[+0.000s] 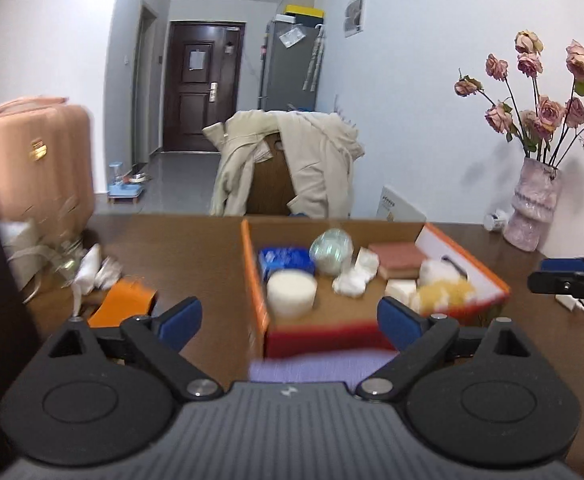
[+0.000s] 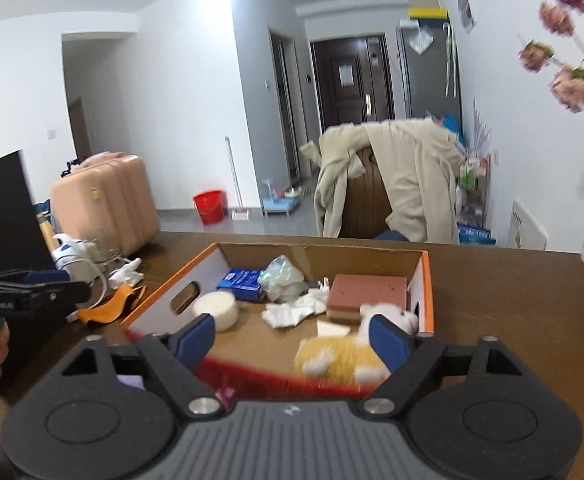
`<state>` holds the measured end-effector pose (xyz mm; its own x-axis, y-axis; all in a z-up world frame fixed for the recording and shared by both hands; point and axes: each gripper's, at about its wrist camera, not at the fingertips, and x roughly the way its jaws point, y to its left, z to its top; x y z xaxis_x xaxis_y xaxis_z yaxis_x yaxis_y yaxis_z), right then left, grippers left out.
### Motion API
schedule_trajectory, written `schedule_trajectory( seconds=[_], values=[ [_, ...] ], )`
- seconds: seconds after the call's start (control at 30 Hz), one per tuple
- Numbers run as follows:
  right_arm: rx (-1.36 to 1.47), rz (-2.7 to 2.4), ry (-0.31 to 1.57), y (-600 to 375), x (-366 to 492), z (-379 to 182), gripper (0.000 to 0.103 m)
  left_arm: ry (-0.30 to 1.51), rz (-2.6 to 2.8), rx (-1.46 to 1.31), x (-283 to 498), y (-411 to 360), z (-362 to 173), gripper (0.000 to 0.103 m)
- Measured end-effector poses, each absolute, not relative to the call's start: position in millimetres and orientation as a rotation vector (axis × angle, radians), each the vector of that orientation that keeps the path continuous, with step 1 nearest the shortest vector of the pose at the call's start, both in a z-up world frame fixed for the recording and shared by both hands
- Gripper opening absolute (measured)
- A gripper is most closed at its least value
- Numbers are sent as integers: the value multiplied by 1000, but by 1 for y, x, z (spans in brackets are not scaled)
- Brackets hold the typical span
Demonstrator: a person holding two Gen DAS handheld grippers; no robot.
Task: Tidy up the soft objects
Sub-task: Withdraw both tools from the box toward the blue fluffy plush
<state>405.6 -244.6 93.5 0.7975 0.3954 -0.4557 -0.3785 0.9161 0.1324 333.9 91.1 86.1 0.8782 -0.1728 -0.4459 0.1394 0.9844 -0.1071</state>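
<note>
Brown table (image 2: 492,300): orange box (image 2: 426,280), vase (image 1: 532,208).

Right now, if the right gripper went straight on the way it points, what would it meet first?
Most likely the yellow-and-white plush toy in the orange cardboard box, lying between the open right gripper fingers; depth is unclear through blur.

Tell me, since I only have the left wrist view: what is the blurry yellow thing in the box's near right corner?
Observer: A plush toy with a yellow body and white head. It lies in the box.
Operator: Is the right gripper holding it?
Observer: No. The right gripper is open. One finger overlaps the toy's head in the picture, but I can't tell whether they touch.
Operator: Is the box's left wall plain?
Observer: No, it has a handle cutout. Your view sees that wall edge-on. There is also a red bucket on the floor to the right of the pink suitcase.
</note>
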Motion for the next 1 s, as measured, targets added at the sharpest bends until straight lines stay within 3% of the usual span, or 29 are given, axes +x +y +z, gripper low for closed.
schedule_trajectory(
  seconds=[0.43,0.73,1.0],
  values=[
    [45,446,451,-233,251,54,85,440,-110,-138,208,90,55,99],
    [55,371,404,-224,203,37,83,515,-180,-148,191,70,25,99],
    [71,426,481,-206,217,22,58,557,-291,-197,221,57,14,98]
  ],
)
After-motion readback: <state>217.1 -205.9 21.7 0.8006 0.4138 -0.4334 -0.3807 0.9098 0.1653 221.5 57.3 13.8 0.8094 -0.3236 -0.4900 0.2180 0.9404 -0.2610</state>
